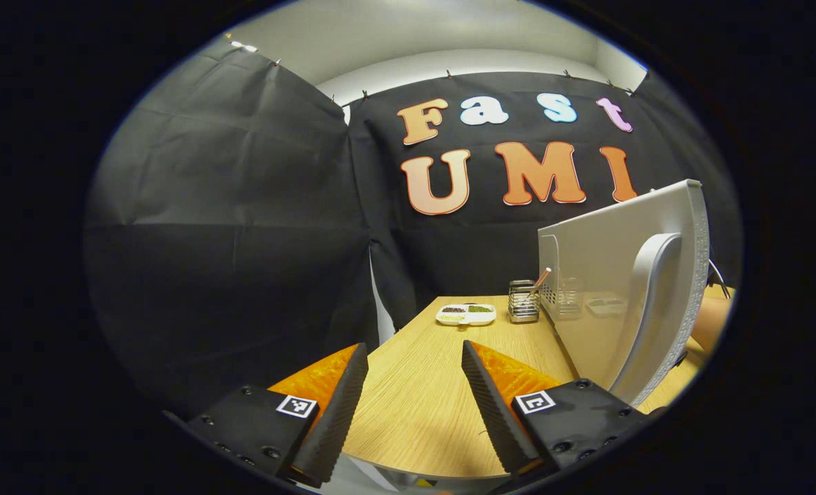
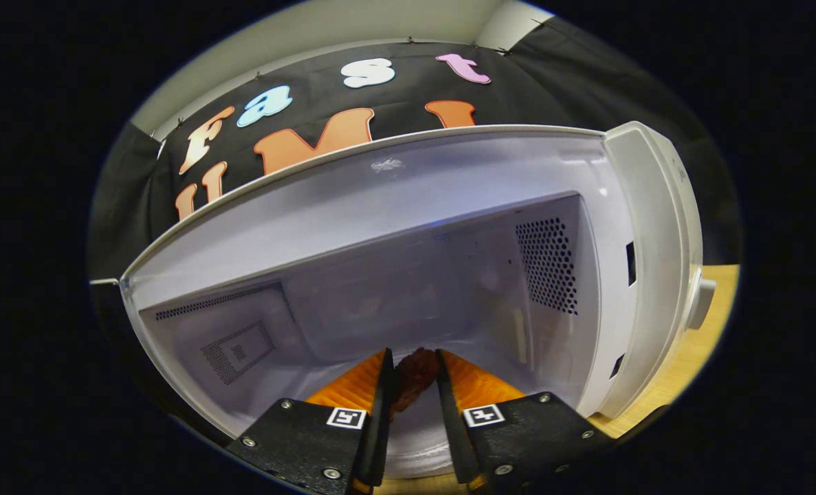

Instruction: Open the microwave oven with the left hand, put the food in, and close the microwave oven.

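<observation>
right gripper (image 2: 413, 375) jaws pinched on the dark food piece (image 2: 413, 385) inside the open microwave (image 2: 586, 206); left gripper (image 1: 413, 385) jaws spread wide, empty, beside the swung-out door (image 1: 607, 275).

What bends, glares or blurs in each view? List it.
Left gripper view: fisheye bows the open microwave door; the wooden table is evenly lit, the divided dish small yet sharp. Right gripper view: the microwave cavity curves strongly under soft light; the dark food between the fingers is slightly blurred.

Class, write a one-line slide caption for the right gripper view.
Right gripper, shut on the food, reaches into the open microwave oven.
</observation>
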Action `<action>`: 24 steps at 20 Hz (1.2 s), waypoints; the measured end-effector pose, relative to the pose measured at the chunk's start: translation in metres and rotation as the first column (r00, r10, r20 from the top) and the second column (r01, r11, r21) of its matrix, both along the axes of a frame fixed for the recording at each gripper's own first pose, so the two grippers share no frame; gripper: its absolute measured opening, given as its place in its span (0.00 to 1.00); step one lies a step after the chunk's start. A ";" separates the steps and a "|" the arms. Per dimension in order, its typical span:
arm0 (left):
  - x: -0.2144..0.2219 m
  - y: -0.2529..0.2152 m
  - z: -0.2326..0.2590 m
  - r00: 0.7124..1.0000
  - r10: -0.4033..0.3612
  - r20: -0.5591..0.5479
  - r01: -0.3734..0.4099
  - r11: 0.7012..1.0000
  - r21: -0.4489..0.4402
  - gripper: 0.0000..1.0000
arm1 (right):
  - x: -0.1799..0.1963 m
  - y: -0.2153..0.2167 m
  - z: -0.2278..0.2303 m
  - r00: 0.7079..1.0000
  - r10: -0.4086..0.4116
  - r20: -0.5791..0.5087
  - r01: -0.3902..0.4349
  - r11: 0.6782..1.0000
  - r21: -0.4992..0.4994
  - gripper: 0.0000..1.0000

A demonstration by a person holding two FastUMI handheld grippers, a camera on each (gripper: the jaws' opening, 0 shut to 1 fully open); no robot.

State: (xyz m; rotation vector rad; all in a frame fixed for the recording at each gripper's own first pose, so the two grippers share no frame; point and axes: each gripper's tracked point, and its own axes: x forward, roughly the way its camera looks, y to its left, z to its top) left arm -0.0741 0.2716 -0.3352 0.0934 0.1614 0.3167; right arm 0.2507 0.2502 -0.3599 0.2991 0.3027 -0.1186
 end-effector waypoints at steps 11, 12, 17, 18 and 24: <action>0.020 -0.040 -0.005 0.994 -0.101 -0.050 0.100 0.995 -0.018 0.90 | -0.045 0.004 0.015 0.985 0.162 -0.066 -0.167 0.983 -0.077 0.65; 0.021 -0.046 -0.006 0.992 -0.111 -0.056 0.109 0.994 -0.026 0.90 | -0.053 0.003 0.024 0.982 0.181 -0.055 -0.185 0.979 -0.082 0.68; 0.025 -0.076 -0.004 0.985 -0.156 -0.070 0.155 0.988 -0.016 0.82 | -0.090 -0.009 0.065 0.964 0.265 -0.020 -0.266 0.961 -0.078 0.80; 0.025 -0.079 -0.003 0.985 -0.158 -0.072 0.158 0.987 -0.007 0.82 | -0.099 -0.015 0.070 0.961 0.275 -0.025 -0.276 0.958 -0.077 0.82; 0.033 -0.146 -0.007 0.953 -0.288 -0.095 0.285 0.958 -0.041 0.84 | -0.147 -0.063 0.113 0.953 0.302 0.028 -0.300 0.952 -0.061 0.87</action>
